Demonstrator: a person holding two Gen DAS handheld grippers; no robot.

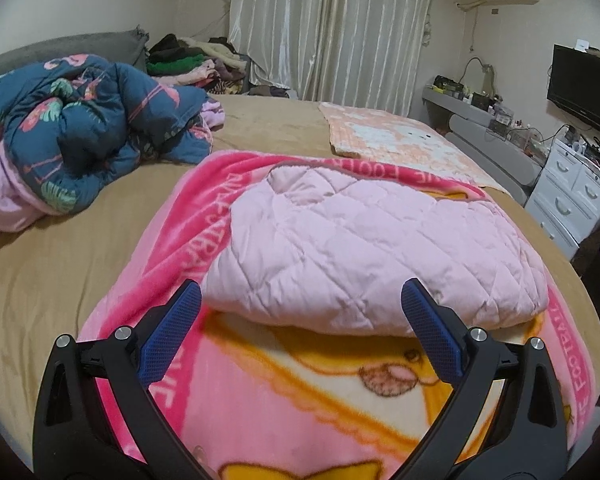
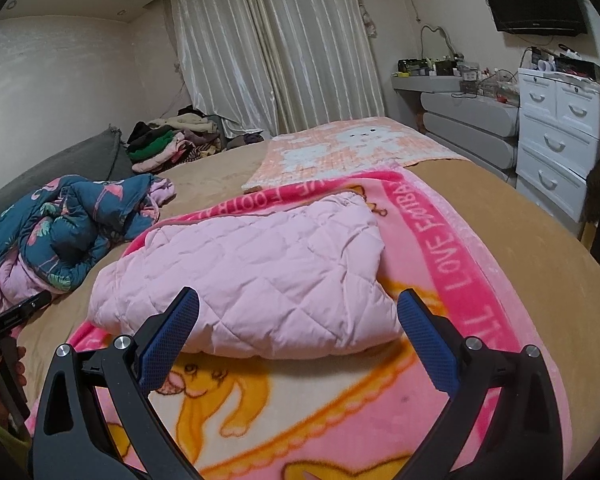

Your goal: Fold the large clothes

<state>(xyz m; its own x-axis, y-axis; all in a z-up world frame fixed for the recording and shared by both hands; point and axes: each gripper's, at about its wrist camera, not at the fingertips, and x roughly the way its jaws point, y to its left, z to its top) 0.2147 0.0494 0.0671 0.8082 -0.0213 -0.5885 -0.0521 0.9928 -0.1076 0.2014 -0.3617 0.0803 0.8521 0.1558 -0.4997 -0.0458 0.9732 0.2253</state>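
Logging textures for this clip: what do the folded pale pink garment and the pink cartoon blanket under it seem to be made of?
The folded pale pink quilted garment looks like thin padded woven fabric, matte: diamond stitching and soft puffed panels show. The bright pink cartoon-print blanket beneath it looks like plush fleece, probably synthetic: a fuzzy nap and soft-edged print. Fibre content cannot be told.

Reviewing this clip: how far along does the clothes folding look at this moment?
Done: the pink quilted garment lies folded in a compact bundle on the pink blanket. In hand: nothing; the left tool and right tool are both open and empty. Left: the blue floral garment sits crumpled on the bed.
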